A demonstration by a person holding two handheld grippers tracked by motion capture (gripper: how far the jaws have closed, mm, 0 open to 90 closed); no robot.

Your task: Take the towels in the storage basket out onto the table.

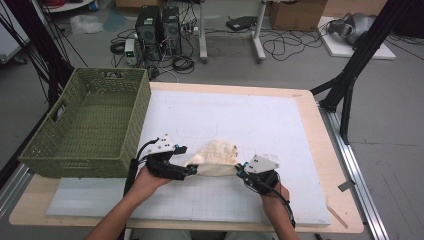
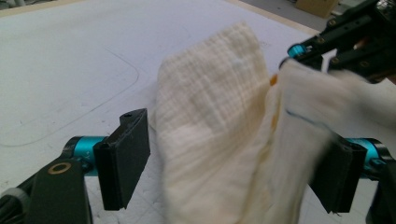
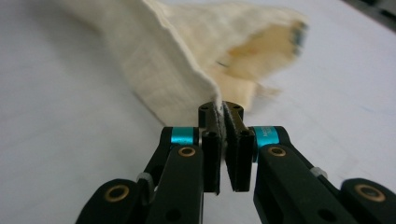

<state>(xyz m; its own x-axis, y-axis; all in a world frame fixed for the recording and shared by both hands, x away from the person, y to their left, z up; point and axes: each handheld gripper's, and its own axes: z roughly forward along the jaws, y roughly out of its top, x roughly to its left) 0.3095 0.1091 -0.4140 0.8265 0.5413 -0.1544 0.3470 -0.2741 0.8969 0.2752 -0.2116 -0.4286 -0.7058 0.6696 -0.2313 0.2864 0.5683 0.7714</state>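
Note:
A cream cloth [image 1: 216,154] lies bunched on the white mat [image 1: 235,117] near the front of the table. In the right gripper view my right gripper [image 3: 223,115] is shut on a folded edge of the cloth [image 3: 173,60], which rises away from its tips. My left gripper [image 2: 229,168] stands open, its two pads wide apart, with the cloth [image 2: 210,116] draped between them and its left pad [image 2: 123,158] clear of the fabric. From the high view the left gripper [image 1: 187,170] sits at the cloth's left end and the right gripper [image 1: 240,170] at its right end.
A green woven basket [image 1: 132,107] stands at the table's left side, close to my left hand. The mat stretches out beyond the cloth and to the right. On the floor behind the table are computer towers [image 1: 159,30], cables and a black stand [image 1: 350,75].

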